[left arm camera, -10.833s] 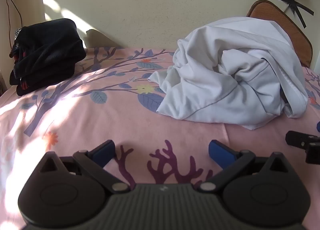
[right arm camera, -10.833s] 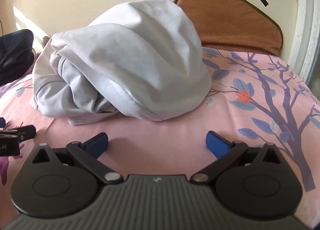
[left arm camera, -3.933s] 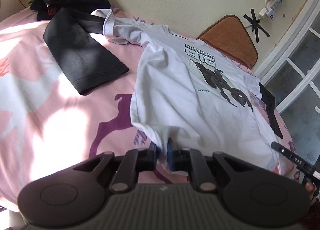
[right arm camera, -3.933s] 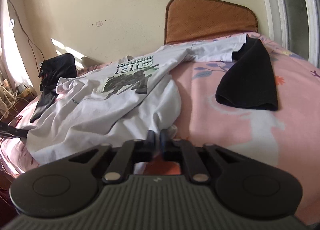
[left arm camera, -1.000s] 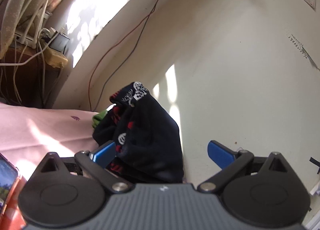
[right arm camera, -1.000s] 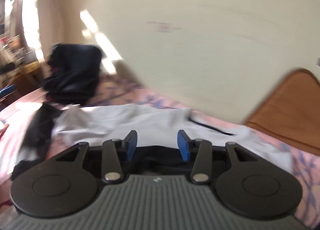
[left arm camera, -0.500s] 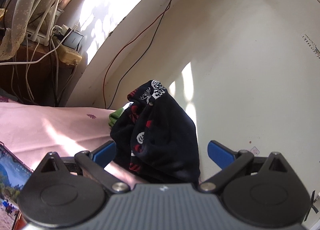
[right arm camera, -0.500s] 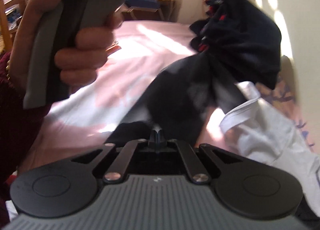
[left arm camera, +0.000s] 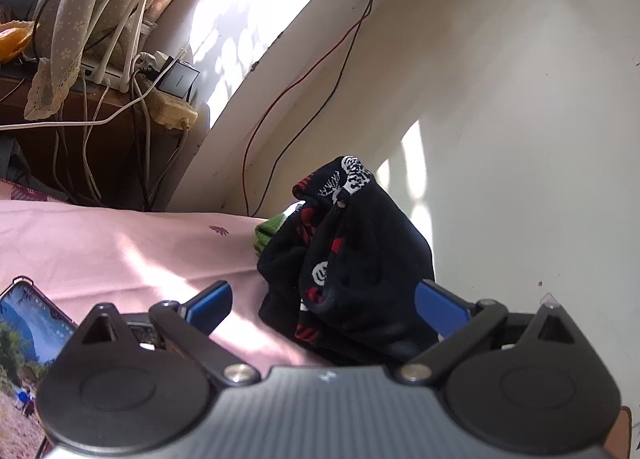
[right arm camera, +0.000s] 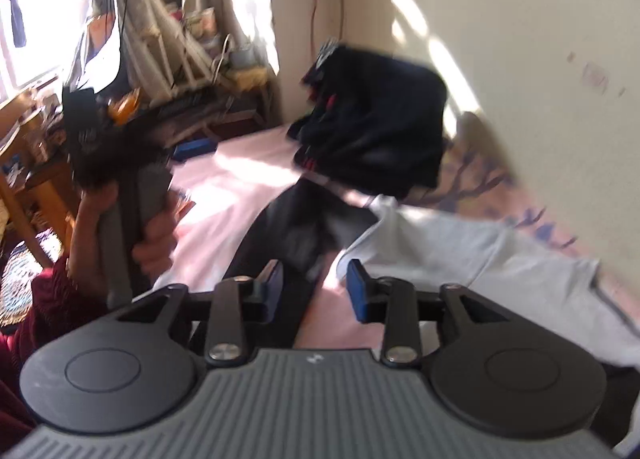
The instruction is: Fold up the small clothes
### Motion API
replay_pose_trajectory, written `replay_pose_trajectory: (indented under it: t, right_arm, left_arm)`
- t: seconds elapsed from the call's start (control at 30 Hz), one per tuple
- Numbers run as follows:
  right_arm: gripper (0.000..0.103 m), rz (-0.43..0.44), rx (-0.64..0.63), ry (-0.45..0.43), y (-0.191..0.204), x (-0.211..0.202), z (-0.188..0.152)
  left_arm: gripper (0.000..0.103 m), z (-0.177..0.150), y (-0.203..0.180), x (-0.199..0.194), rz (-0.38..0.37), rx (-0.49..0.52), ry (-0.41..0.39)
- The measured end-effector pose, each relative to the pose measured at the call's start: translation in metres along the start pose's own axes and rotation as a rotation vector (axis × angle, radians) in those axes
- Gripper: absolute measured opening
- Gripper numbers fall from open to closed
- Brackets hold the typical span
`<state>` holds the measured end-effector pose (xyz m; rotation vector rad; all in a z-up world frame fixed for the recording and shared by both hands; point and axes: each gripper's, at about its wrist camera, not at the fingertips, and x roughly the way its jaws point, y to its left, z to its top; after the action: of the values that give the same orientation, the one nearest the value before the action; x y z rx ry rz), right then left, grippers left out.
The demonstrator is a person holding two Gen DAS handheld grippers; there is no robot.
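Note:
A white T-shirt (right arm camera: pixel 460 255) lies spread on the pink bedsheet (right arm camera: pixel 240 163), with its black sleeve (right arm camera: pixel 288 235) stretched toward me. My right gripper (right arm camera: pixel 316 291) hovers over that sleeve. Its jaws are opening, and the blue pads (right arm camera: pixel 276 291) press on nothing. The sleeve shows in the gap below them. My left gripper (left arm camera: pixel 324 303) stands open and empty above the bed, facing a pile of folded black clothes (left arm camera: pixel 352 259) against the wall. A hand (right arm camera: pixel 156 243) holds that left gripper at the left of the right wrist view.
The black pile (right arm camera: pixel 376 119) sits in the bed's far corner by the cream wall (left arm camera: pixel 500 99). A phone (left arm camera: pixel 24 323) lies on the sheet at lower left. Beyond the bed stands a cluttered table with a power strip (left arm camera: pixel 172 111) and cables.
The right gripper was shut half a second ago and its jaws now stand apart. Its view has swung right along the sleeve. The left view has tilted slightly, showing more of the phone.

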<state>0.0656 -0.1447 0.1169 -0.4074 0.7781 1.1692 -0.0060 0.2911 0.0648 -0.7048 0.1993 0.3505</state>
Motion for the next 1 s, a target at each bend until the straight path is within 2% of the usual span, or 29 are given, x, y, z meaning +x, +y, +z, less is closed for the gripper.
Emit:
replay_pose_trajectory:
  t: [0.1, 0.17, 0.2, 0.27, 0.37, 0.4, 0.47, 0.53, 0.57, 0.63, 0.7, 0.77, 0.87, 0.93, 1.0]
  right_arm:
    - [0.041, -0.006, 0.033, 0.131, 0.011, 0.041, -0.031]
    - [0.042, -0.015, 0.066, 0.179, 0.011, 0.056, -0.044]
    - [0.041, -0.001, 0.070, 0.166, 0.014, 0.057, -0.048]
    - [0.015, 0.032, 0.008, 0.141, 0.028, 0.055, -0.053]
    - [0.011, 0.031, -0.073, 0.110, 0.044, 0.045, -0.051]
    - [0.010, 0.022, -0.090, 0.080, 0.046, 0.038, -0.046]
    - [0.010, -0.007, -0.087, -0.033, 0.038, 0.007, -0.024]
    - [0.010, -0.073, -0.048, -0.185, 0.017, -0.038, 0.002]
    - [0.010, -0.135, -0.021, -0.273, 0.001, -0.066, 0.015]
    - [0.010, -0.281, 0.048, -0.429, -0.036, -0.123, 0.030]
    - [0.010, -0.443, 0.112, -0.517, -0.072, -0.171, 0.026]
    - [0.010, -0.559, 0.222, -0.537, -0.114, -0.208, 0.006]
    - [0.010, -0.698, 0.364, -0.470, -0.162, -0.230, -0.046]
    - [0.010, -0.753, 0.438, -0.423, -0.185, -0.231, -0.082]
    - [0.011, -0.773, 0.527, -0.398, -0.205, -0.229, -0.114]
  left_arm:
    - [0.101, -0.003, -0.005, 0.004, -0.004, 0.030, 0.023]
    - [0.101, -0.005, -0.008, 0.005, -0.015, 0.046, 0.032]
    - [0.101, -0.006, -0.010, 0.005, -0.021, 0.054, 0.033]
    - [0.101, -0.007, -0.012, 0.005, -0.024, 0.067, 0.030]
    - [0.101, -0.007, -0.011, 0.005, -0.006, 0.069, 0.025]
    - [0.101, -0.007, -0.010, 0.005, 0.013, 0.065, 0.017]
    - [0.101, -0.006, -0.007, 0.004, 0.044, 0.054, 0.001]
    - [0.101, -0.004, -0.005, 0.005, 0.055, 0.045, -0.004]
    - [0.101, -0.005, -0.005, 0.005, 0.057, 0.046, -0.001]
    - [0.101, -0.005, -0.006, 0.008, 0.055, 0.058, 0.014]
    - [0.101, -0.007, -0.009, 0.010, 0.053, 0.076, 0.021]
    - [0.101, -0.010, -0.014, 0.011, 0.048, 0.098, 0.026]
    - [0.101, -0.019, -0.024, 0.015, 0.023, 0.146, 0.042]
    - [0.102, -0.028, -0.037, 0.020, -0.033, 0.187, 0.067]
    - [0.102, -0.042, -0.056, 0.026, -0.085, 0.256, 0.112]
